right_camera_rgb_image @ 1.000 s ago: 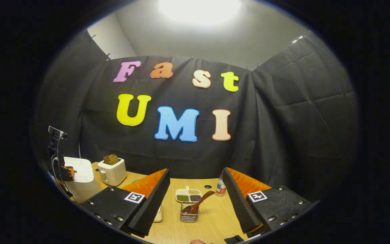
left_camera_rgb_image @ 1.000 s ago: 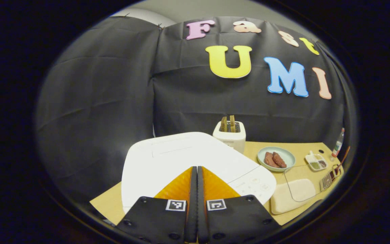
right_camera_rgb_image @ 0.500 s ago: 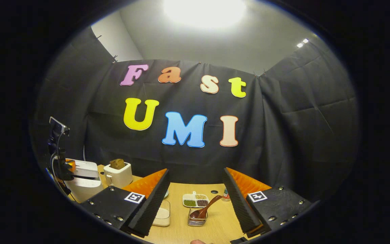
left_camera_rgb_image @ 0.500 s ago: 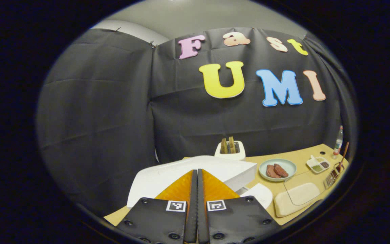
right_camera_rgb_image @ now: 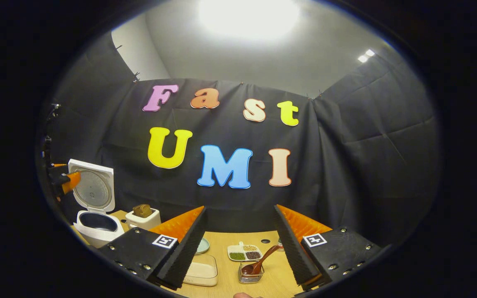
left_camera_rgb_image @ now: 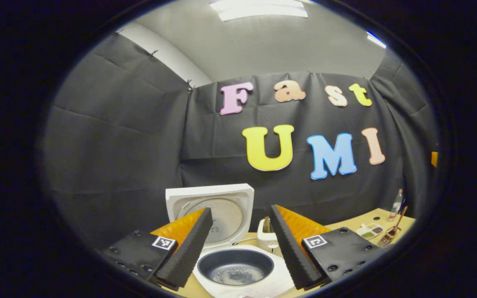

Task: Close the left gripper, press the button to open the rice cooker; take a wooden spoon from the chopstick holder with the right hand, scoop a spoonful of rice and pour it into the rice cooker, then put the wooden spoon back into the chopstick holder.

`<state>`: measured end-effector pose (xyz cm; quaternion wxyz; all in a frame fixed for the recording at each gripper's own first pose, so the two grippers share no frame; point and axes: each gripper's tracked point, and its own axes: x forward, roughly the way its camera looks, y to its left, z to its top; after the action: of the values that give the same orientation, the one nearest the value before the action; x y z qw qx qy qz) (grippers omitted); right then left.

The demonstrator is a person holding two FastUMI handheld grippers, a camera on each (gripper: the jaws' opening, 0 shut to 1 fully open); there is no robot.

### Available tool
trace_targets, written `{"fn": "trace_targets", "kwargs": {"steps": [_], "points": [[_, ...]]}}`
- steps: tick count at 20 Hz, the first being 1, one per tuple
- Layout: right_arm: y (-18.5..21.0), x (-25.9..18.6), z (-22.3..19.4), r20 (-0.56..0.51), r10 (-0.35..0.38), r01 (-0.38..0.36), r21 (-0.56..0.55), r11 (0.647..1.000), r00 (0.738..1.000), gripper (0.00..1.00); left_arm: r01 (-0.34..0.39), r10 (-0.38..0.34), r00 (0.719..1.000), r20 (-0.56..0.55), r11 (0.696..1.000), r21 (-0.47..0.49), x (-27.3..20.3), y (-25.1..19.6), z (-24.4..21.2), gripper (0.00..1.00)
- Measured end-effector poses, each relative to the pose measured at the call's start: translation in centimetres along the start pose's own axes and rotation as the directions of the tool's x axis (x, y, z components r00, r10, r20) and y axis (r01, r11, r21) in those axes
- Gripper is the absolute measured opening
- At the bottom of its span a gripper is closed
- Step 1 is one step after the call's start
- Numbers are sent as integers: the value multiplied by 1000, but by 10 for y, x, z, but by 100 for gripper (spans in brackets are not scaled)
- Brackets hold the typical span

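Cooker (left_camera_rgb_image: 238,265) is open — lid (left_camera_rgb_image: 218,211) upright, dark pot exposed between the left gripper (left_camera_rgb_image: 238,248) fingers. The button step reads as done. Left jaws stand wide, holding nothing. Right gripper (right_camera_rgb_image: 238,244) jaws likewise wide and empty, hanging above the table (right_camera_rgb_image: 271,281). Spoon (right_camera_rgb_image: 259,260) sits untouched in the holder (right_camera_rgb_image: 250,275), beside the rice box (right_camera_rgb_image: 201,271); fetching, scooping, pouring and returning all remain. Against a second ago: lid was down and left jaws were shut — both have since opened.
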<state>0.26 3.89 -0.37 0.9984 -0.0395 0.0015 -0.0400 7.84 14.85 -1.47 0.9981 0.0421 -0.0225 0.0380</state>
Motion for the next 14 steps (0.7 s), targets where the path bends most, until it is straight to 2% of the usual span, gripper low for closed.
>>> {"fn": "trace_targets", "kwargs": {"steps": [2,5,10,14], "points": [[-6,10,-1,11,-3,3,-14,1000,1000,95,2,-1,1000,24,1000,-10,-10,-4,14,94],[-24,34,-8,5,-10,10,-4,1000,1000,95,4,-3,1000,28,999,-42,-24,-20,24,97],[-63,85,-34,-42,-21,23,38,999,999,95,-12,13,1000,19,1000,-22,-34,-56,31,97],[-85,119,-71,-115,-21,32,94,995,993,95,-27,27,1000,-7,1000,1,-41,-75,31,95]]}}
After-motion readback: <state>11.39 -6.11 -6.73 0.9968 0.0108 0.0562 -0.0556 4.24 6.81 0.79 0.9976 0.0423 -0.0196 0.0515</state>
